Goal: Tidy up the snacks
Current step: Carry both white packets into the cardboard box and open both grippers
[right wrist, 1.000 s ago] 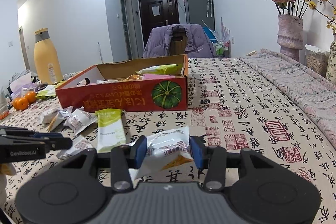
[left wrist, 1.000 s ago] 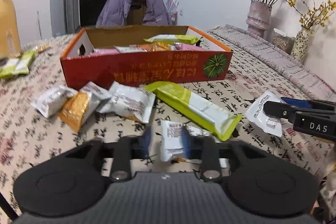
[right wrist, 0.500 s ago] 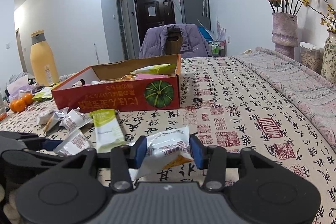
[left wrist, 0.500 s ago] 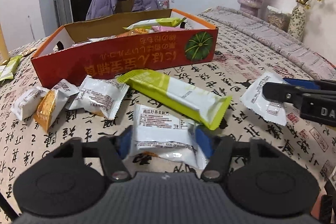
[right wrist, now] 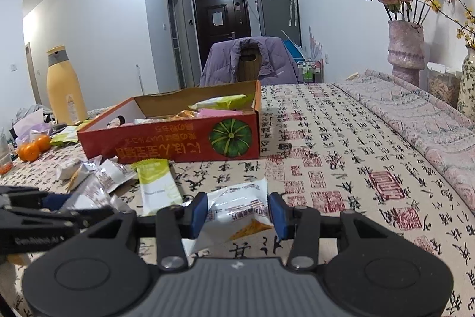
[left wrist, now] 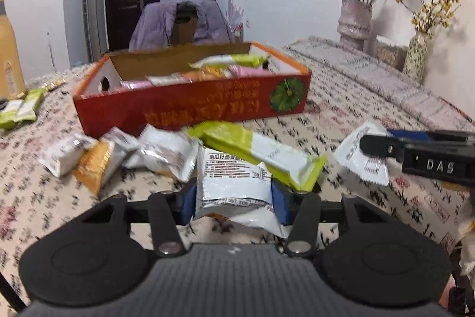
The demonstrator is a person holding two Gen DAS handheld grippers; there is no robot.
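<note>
A red cardboard box (left wrist: 190, 109) with several snacks inside stands on the table; it also shows in the right wrist view (right wrist: 178, 144). My left gripper (left wrist: 234, 199) is shut on a white snack packet (left wrist: 234, 183) and holds it tilted up above the table. My right gripper (right wrist: 239, 213) is shut on another white snack packet (right wrist: 237, 210), seen from the left wrist view (left wrist: 359, 153) at the right. A long green-and-white bar (left wrist: 261, 150) and several small packets (left wrist: 112, 150) lie in front of the box.
A yellow bottle (right wrist: 63, 85) and oranges (right wrist: 31, 149) stand at the far left. Flower vases (right wrist: 405, 49) stand along the right wall. A chair with a purple jacket (right wrist: 249, 61) is behind the table. Green packets (left wrist: 20, 109) lie at the left.
My left gripper opened wider around the white packet, then shut on it and lifted it, tilting upward. My right gripper stayed shut on its packet, barely moving.
</note>
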